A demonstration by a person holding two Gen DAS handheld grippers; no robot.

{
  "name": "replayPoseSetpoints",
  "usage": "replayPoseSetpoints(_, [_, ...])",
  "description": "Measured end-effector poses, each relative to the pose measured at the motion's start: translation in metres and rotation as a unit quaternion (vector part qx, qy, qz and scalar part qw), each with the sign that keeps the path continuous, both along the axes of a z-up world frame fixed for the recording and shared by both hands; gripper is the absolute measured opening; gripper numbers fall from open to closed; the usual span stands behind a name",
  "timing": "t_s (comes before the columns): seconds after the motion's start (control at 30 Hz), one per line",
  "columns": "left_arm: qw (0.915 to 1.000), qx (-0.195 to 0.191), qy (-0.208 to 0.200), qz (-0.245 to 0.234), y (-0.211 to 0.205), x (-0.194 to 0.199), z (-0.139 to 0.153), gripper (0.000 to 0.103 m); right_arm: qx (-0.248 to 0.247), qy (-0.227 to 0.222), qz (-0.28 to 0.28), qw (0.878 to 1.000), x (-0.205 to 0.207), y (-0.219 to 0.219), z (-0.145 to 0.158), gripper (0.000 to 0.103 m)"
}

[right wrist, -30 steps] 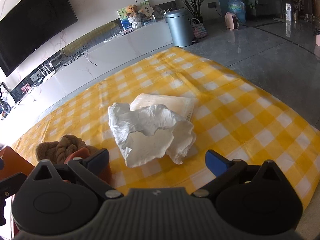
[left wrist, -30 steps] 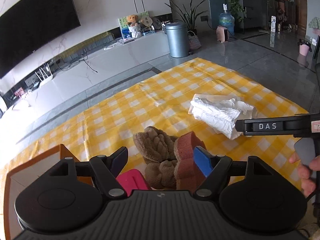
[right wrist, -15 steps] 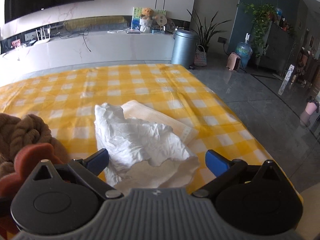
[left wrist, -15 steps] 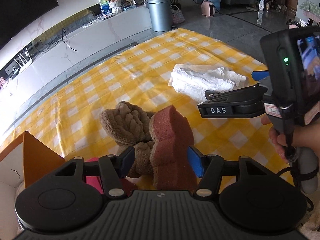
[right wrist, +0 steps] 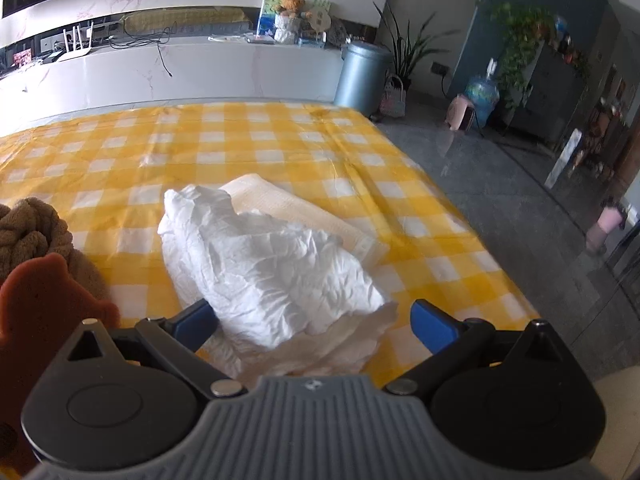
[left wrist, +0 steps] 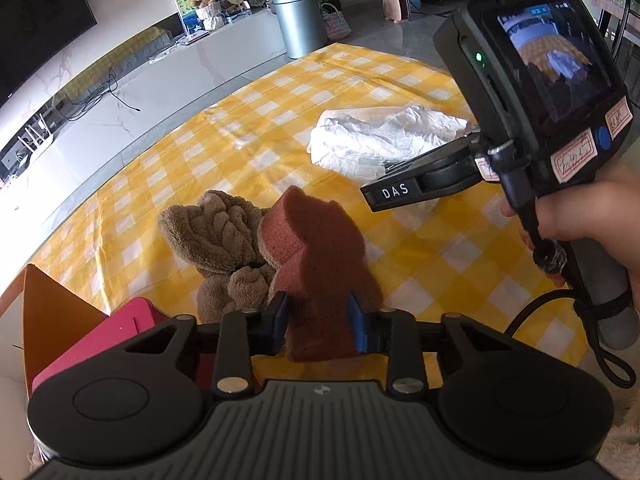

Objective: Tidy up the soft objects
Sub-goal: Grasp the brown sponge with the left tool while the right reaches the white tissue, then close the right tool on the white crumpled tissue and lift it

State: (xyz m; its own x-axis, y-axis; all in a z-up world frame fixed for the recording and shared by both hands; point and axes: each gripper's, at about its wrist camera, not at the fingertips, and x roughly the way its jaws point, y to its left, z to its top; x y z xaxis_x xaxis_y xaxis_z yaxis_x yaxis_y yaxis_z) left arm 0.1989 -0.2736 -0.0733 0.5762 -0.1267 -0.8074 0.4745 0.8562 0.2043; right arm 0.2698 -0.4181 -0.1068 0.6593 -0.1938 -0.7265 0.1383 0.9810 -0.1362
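My left gripper [left wrist: 318, 322] is shut on a reddish-brown shaped sponge [left wrist: 316, 248], which stands upright between its blue pads. The sponge also shows at the left edge of the right wrist view [right wrist: 44, 304]. A brown knitted plush cloth [left wrist: 216, 236] lies just behind the sponge on the yellow checked tablecloth [left wrist: 224, 140]. My right gripper [right wrist: 316, 324] is open, its fingers on either side of the near end of a crumpled white cloth [right wrist: 272, 264]. A folded cream towel [right wrist: 296, 208] lies under the white cloth.
An orange box [left wrist: 52, 312] with a pink item [left wrist: 104, 340] in it sits at the near left. The table's right edge drops to a grey floor [right wrist: 500, 184]. A grey bin [left wrist: 300, 20] and a white TV cabinet [left wrist: 168, 68] stand beyond the table.
My left gripper has closed on the sponge, which now stands clear of the plush. My right gripper has moved in low over the white cloth and stayed open.
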Motion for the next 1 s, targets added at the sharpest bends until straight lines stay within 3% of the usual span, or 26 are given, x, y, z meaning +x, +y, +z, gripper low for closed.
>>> replayPoseSetpoints(0.03, [1.0000,-0.003,0.000,0.000,0.000,-0.001,-0.001,0.029,0.027,0.004,-0.009,1.000,0.000,-0.006,0.000,0.092])
replayPoseSetpoints(0.1, [1.0000,-0.008,-0.005,-0.001,0.002,-0.004,0.000,0.022,0.090,0.002,-0.027,0.996,-0.003,-0.021,0.002,0.065])
replayPoseSetpoints(0.13, [0.9999,-0.010,-0.005,0.000,0.003,-0.005,0.000,0.019,0.117,0.001,-0.037,0.992,-0.004,-0.029,0.003,0.059])
replayPoseSetpoints(0.2, [0.9998,-0.020,-0.002,0.004,0.005,-0.006,0.001,0.017,0.150,0.001,-0.052,0.987,-0.009,-0.041,0.007,0.034])
replayPoseSetpoints(0.27, [0.9994,-0.032,0.005,0.010,0.009,-0.009,0.003,0.015,0.190,-0.005,-0.050,0.980,-0.017,-0.053,0.012,0.020])
replayPoseSetpoints(0.4, [0.9982,-0.057,0.010,0.016,0.018,-0.020,0.008,0.010,0.281,-0.035,-0.055,0.958,-0.041,-0.080,0.029,0.017])
replayPoseSetpoints(0.47, [0.9976,-0.067,0.011,0.013,0.021,-0.030,0.012,0.003,0.279,-0.040,-0.054,0.958,-0.052,-0.086,0.037,0.017])
replayPoseSetpoints(0.53, [0.9968,-0.078,0.015,0.000,0.022,-0.041,0.014,0.003,0.262,-0.023,-0.046,0.964,-0.060,-0.088,0.040,0.017])
replayPoseSetpoints(0.63, [0.9958,-0.081,0.034,-0.024,0.019,-0.053,0.009,0.003,0.239,-0.014,-0.053,0.970,-0.067,-0.089,0.036,0.032])
replayPoseSetpoints(0.7, [0.9955,-0.079,0.048,-0.022,0.017,-0.052,0.001,0.009,0.226,-0.023,-0.076,0.971,-0.066,-0.092,0.036,0.067])
replayPoseSetpoints(0.73, [0.9956,-0.078,0.051,-0.013,0.017,-0.050,-0.004,0.011,0.216,-0.030,-0.084,0.972,-0.065,-0.094,0.036,0.072])
replayPoseSetpoints(0.8, [0.9948,-0.082,0.059,-0.012,0.014,-0.049,-0.006,0.024,0.191,-0.050,-0.088,0.976,-0.065,-0.095,0.042,0.090])
replayPoseSetpoints(0.87, [0.9945,-0.078,0.068,-0.016,0.007,-0.049,-0.008,0.052,0.157,-0.076,-0.078,0.982,-0.061,-0.086,0.050,0.100])
replayPoseSetpoints(1.0, [0.9984,-0.041,0.040,-0.004,-0.004,-0.052,-0.004,0.055,0.085,-0.102,-0.028,0.991,-0.041,-0.055,0.050,0.100])
